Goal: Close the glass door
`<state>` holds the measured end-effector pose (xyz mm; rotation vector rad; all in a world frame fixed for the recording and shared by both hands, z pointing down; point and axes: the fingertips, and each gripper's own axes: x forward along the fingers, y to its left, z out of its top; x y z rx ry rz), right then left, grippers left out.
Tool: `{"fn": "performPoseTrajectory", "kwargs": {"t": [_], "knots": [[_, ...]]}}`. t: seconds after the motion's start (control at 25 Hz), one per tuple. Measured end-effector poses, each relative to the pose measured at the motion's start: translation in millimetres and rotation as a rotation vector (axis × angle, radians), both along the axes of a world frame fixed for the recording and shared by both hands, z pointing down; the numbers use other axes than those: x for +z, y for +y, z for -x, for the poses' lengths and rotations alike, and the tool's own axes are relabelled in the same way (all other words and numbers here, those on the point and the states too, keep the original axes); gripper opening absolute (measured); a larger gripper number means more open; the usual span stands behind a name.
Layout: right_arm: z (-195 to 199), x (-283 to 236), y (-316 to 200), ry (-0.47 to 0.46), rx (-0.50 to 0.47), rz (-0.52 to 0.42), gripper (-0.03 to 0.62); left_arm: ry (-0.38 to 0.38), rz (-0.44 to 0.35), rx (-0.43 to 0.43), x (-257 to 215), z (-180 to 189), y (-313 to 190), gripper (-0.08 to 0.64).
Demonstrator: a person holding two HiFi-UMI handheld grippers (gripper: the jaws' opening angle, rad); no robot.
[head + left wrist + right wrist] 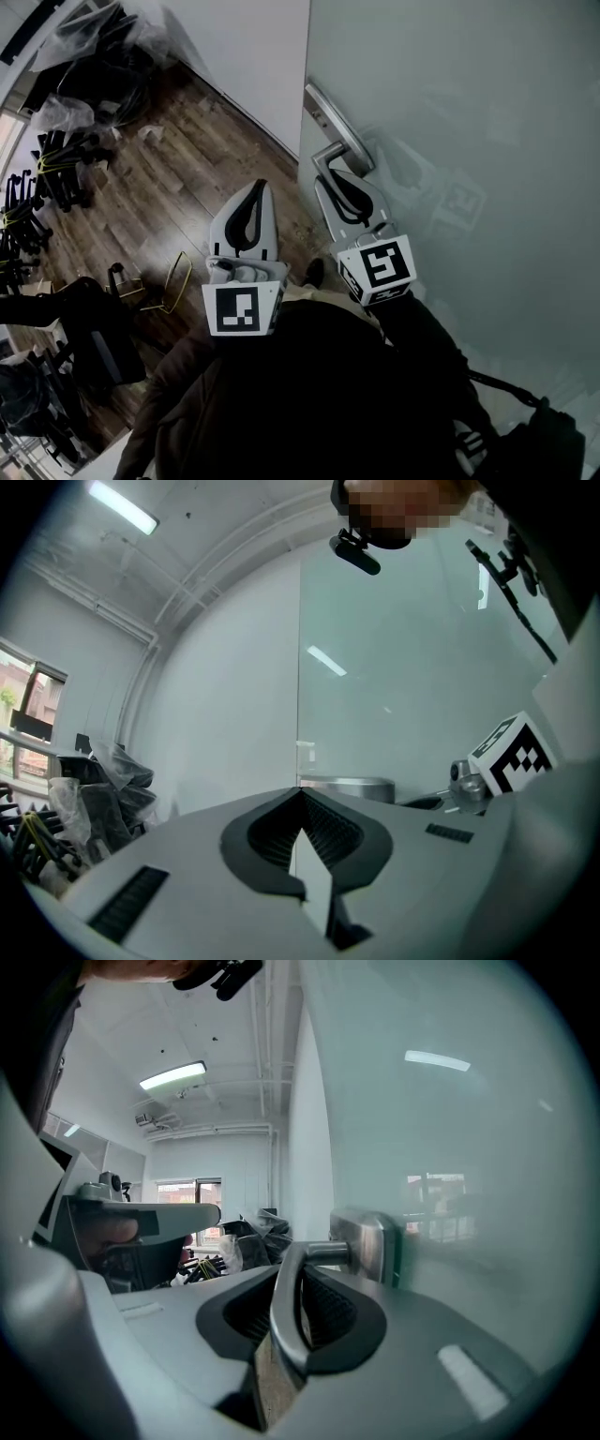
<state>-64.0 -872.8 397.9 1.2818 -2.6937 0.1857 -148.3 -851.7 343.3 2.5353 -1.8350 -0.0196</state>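
Observation:
The frosted glass door (469, 141) fills the right of the head view, with its metal lock plate (337, 124) near the door's edge. My right gripper (339, 183) is shut on the silver lever door handle (328, 159). In the right gripper view the handle (286, 1307) runs between the dark pads and bends into the plate (370, 1241). My left gripper (253, 192) hangs beside it on the left, apart from the door. Its jaws (302, 799) are shut with nothing between them, pointing at the door's edge (300, 667).
A white wall (244, 47) meets the door's edge. Brown wooden floor (178, 178) lies below. Black stands and plastic-wrapped bundles (84, 75) crowd the far left, with a dark chair (94, 328) nearer. My dark jacket (309, 403) fills the bottom.

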Motion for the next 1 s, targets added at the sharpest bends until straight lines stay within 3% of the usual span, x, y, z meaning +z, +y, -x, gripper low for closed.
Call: {"fn": "performPoseTrajectory", "kwargs": {"t": [0.28, 0.64, 1.0], "knots": [[30.2, -0.7, 20.4, -0.018, -0.042, 0.036, 0.064, 0.012, 0.016, -0.005, -4.2, 45.5, 28.4, -0.003], [77.2, -21.9, 61.9, -0.027, -0.155, 0.014, 0.066, 0.008, 0.066, -0.054, -5.0, 89.0, 84.4, -0.003], [117.1, -11.2, 119.5, -0.032, -0.249, 0.006, 0.066, 0.001, 0.087, -0.175, 14.0, 108.8, 156.2, -0.003]]}}
